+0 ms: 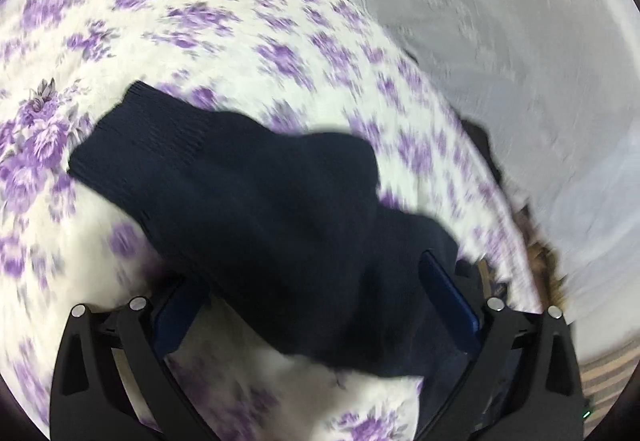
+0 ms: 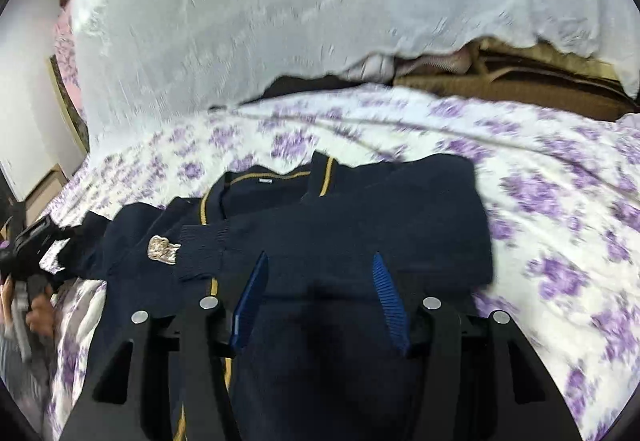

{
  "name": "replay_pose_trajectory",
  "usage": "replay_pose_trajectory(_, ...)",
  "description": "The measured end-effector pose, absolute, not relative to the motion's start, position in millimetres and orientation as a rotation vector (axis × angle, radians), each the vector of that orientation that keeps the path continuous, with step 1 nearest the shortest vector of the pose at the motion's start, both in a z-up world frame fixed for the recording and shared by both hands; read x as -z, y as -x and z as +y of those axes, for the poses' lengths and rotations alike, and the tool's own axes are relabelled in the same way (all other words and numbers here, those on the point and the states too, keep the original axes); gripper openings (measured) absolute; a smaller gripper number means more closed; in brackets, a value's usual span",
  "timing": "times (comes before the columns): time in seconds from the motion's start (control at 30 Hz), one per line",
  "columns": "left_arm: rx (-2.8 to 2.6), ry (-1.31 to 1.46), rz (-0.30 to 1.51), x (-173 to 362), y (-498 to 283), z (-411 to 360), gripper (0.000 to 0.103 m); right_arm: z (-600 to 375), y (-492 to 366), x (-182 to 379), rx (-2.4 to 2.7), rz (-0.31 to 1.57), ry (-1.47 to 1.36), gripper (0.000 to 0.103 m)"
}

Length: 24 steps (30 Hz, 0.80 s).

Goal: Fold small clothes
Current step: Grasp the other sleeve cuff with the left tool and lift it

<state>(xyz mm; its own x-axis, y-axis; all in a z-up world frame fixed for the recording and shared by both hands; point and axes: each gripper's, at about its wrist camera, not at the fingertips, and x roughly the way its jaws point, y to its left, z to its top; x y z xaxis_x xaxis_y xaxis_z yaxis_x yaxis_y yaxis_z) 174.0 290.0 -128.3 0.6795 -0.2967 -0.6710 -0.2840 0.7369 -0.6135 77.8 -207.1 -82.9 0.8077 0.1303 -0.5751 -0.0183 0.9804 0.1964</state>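
Item: small navy knit cardigan (image 2: 320,233) with yellow piping down the front opening and a pale crest badge (image 2: 162,249) on the chest. It lies on the bed, on a white sheet with purple flowers (image 2: 560,201). Its neck points toward the far edge of the bed, where a white cover (image 2: 240,21) hangs over stacked bedding. One sleeve is already laid across the chest, its ribbed cuff just beside the badge.

Left claw (image 1: 320,305): jaws spread wide. The other sleeve (image 1: 248,177) runs up between them, with its ribbed cuff (image 1: 140,129) lying on the sheet beyond. The cloth touches the right-hand pad and covers the tip of the other. Whether it is pinched or only draped I cannot tell; picture blurred.

Right claw (image 2: 318,273): jaws partly apart, poised over the cardigan's folded body. The pads straddle flat cloth without pinching it, so I read it as holding nothing.

Handling, my judgement:
- Light, soft and limp; it will sag from any single hold.
- The knit stretches, so pull gently and keep it low over the sheet.
- It grips well between ribbed pads; slipping is unlikely.
- The sheet is loose and may ruck up if the cloth is dragged.

Where to take hold: the ribbed cuff or hem, since they are thicker and firmer. For the body fold, take both bottom corners at once.
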Motion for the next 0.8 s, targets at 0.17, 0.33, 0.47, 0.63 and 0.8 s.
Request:
replay_pose_trajectory(0.17, 0.028, 0.881, 0.79, 131.0, -180.5, 321.1, 0.087, -227.5, -63.2, 81.7, -0.074, 0.553, -0.24, 0.055)
replay_pose_trajectory(0.33, -0.036, 0.87, 0.789, 135.6, -188.1, 337.9, 0.037, -237.8, -78.7, 100.5, -0.088, 0.625, -0.318, 0.055)
replay_pose_trajectory(0.47, -0.048, 0.948, 0.781, 143.6, -186.7, 356.6, 0.019, -249.1, -83.0, 111.5, -0.093, 0.66, -0.408, 0.055)
replay_pose_trajectory(0.63, -0.096, 0.892, 0.726, 128.8, -177.8, 360.1, 0.011, -250.7, -82.7, 115.4, -0.092, 0.664, -0.43, 0.055)
replay_pose_trajectory(0.8, -0.134, 0.74, 0.652, 94.1, -163.6, 346.4, 0.011, -250.3, -82.5, 115.2, -0.092, 0.652, -0.423, 0.055)
